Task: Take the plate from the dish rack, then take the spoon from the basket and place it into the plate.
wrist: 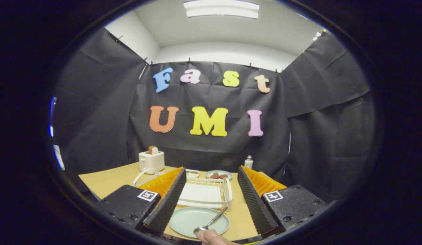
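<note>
A: What is the gripper (211, 200) doing?

B: Its fingers are standing wide apart, gripping nothing. The plate (198, 222) is lying flat on the table (109, 180), between the fingers and low down near their bases.

A: And the spoon?

B: The spoon (211, 222) is resting in the plate, its bowl sitting at the plate's near rim and its handle pointing up and away toward the far right rim. A person's fingertip (212, 237) is showing just at the plate's near edge, touching or almost touching the spoon's bowl; I cannot tell which.

A: Beyond the plate?

B: The white dish rack (206, 193) is sitting just beyond the plate. Farther beyond are a small dish (192, 173), a second plate (218, 175) carrying brownish pieces, and a small bottle (248, 162). Well beyond the plate to the left, a white toaster (151, 160) is holding a slice of bread.
</note>
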{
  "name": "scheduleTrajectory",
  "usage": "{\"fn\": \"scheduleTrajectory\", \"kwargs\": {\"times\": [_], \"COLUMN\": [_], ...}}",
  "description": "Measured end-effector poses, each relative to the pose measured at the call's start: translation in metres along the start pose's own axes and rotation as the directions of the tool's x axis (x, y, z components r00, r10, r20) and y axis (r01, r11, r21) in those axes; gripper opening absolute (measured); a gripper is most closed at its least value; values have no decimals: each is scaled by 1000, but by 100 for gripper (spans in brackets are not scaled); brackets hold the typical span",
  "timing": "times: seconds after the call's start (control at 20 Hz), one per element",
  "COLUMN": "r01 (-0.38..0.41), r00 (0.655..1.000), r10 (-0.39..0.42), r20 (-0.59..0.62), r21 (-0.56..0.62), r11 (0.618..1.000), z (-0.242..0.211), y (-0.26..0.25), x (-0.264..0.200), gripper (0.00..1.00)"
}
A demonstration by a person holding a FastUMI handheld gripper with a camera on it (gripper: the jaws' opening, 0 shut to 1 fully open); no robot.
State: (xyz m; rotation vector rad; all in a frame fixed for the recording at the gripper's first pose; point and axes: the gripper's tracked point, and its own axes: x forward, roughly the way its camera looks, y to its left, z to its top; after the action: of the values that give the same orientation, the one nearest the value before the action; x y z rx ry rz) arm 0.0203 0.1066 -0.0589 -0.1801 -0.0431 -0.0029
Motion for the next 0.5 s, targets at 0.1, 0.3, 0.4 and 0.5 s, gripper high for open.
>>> {"fn": "scheduleTrajectory", "kwargs": {"times": [0.1, 0.3, 0.4, 0.5], "r01": [-14, -1, 15, 21], "r00": [1000, 999, 999, 999], "r10": [15, 4, -12, -18], "r20": [-25, -41, -37, -41], "r21": [15, 80, 87, 82], "r11": [1000, 997, 996, 996], "z": [-1, 7, 9, 8], "y": [3, -8, -16, -19], "x": [4, 10, 14, 15], "gripper": [97, 97, 98, 97]}}
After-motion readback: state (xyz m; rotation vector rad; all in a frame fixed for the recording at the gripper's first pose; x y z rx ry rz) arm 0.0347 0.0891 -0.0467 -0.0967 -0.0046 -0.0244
